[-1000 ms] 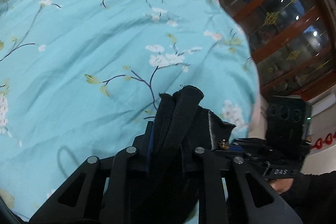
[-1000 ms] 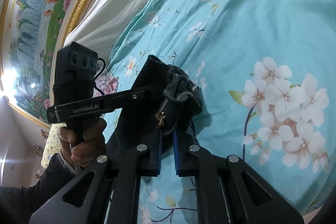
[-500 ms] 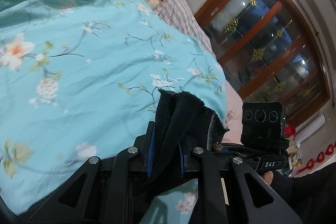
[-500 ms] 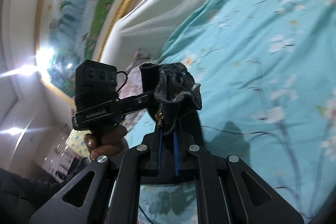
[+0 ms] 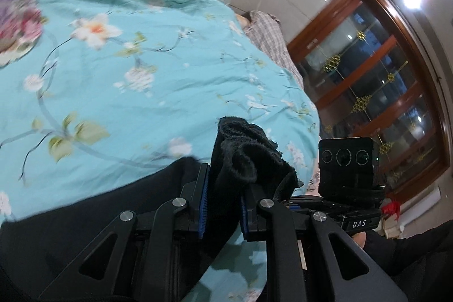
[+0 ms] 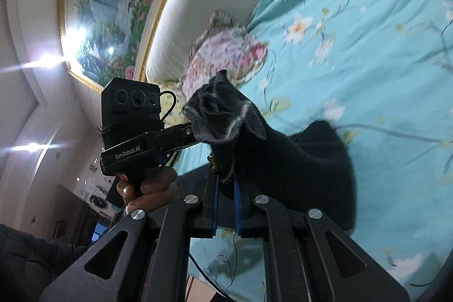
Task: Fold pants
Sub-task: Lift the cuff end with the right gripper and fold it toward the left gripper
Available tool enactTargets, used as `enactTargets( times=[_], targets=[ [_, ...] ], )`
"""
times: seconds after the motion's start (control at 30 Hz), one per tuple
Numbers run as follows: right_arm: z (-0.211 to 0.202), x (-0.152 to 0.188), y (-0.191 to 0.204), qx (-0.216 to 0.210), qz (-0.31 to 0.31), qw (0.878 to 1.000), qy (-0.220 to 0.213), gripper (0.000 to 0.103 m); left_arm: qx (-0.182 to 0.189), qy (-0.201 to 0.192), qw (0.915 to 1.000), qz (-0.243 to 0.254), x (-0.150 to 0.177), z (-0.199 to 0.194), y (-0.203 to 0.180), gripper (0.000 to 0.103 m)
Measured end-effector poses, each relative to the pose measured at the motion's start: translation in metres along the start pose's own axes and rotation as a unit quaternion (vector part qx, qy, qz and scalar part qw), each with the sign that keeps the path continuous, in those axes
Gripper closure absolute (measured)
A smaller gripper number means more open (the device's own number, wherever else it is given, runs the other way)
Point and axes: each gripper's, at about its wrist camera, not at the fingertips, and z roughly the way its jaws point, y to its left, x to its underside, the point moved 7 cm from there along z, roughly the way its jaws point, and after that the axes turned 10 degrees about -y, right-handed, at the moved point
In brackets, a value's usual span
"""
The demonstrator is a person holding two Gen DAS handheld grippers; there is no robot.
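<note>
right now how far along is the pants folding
Early to midway, at a guess. Done: both tools have picked up the black pants. The left tool and right tool are each shut on a bunched edge, side by side above the blue floral bedspread. In hand: the fabric is lifted, draping down to the bed. Left: no finished fold shows; the pants are not yet laid flat and creased.

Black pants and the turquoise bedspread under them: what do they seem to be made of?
Black pants: a thick, soft knit or fleece by the look, matte, with a fuzzy, greyish frayed edge where they bunch.
Turquoise bedspread: thin woven fabric, probably cotton or a blend, matte, with a printed flower pattern and fine creases.
</note>
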Motion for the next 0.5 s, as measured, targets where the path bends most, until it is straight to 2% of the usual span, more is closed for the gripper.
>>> enactTargets(
  times=[0.2,0.5],
  targets=[
    [0.032,0.025,-0.005,0.017,-0.012,0.999,0.044,0.093,-0.031,0.004,0.9990,-0.032,0.027,-0.007,0.035,0.093],
    [0.064,0.051,-0.013,0.048,-0.039,0.994,0.093,0.093,-0.055,-0.001,0.9948,-0.086,0.058,-0.019,0.071,0.093]
  ],
)
